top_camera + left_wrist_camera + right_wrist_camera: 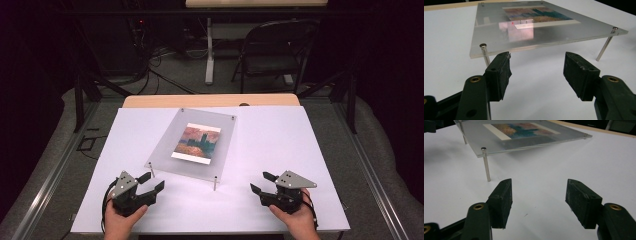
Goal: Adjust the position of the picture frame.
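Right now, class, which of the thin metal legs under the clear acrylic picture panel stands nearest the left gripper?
The near-left metal leg, at the panel's corner right by the open left gripper; the others stand farther off.

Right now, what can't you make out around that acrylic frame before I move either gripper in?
- Picture in the acrylic frame: too small in the high view, glare-washed in the left gripper view.
- Far standoff pins: tiny in the high view.
- Left gripper and right gripper: bodies cut off by the bottom edge in their own views.
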A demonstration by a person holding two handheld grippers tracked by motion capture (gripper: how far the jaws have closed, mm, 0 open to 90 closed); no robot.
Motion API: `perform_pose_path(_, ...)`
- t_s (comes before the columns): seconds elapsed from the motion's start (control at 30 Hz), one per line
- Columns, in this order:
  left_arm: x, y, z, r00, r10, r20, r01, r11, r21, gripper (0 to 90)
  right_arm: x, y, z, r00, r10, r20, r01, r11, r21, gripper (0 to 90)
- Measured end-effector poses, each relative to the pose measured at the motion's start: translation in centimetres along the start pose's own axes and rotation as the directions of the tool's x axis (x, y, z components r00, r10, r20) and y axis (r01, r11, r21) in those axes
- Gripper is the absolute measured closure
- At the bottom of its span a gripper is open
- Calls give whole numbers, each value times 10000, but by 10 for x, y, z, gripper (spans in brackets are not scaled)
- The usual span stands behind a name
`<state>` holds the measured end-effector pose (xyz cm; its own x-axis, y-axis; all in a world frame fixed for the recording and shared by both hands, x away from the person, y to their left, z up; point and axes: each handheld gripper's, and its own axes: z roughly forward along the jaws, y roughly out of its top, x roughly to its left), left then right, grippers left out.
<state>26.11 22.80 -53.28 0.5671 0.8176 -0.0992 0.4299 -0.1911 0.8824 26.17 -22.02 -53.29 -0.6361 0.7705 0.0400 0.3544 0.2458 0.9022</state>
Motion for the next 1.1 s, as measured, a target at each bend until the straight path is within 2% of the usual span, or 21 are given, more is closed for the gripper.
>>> perform_pose_path(0.13,0,0,-2,10000,2,-27,-1,10000,24,385,-2,-3,3,9998,208,31,-209,9997,113,381)
perform_pose_path(0.37,3,-2,-5,9997,-250,-13,250,9997,-36,385,-2,-3,5,9998,155,107,-158,9997,210,393)
perform_pose_path(0.53,6,-2,-8,9991,-427,-7,427,9991,28,393,-3,-4,6,9995,290,-87,-287,9993,256,440)
perform_pose_path(0.67,9,-1,-14,9992,-305,-269,301,9994,-141,399,-4,-4,5,9993,345,-106,-342,9990,277,453)
perform_pose_path(0.87,20,-1,-26,9960,-627,-642,595,9970,-502,418,-5,-4,4,9989,442,-175,-438,9988,222,468)
perform_pose_path(1.1,35,-4,-28,9935,-660,-926,637,9976,-273,473,-5,-4,4,9988,444,-209,-439,9988,238,486)
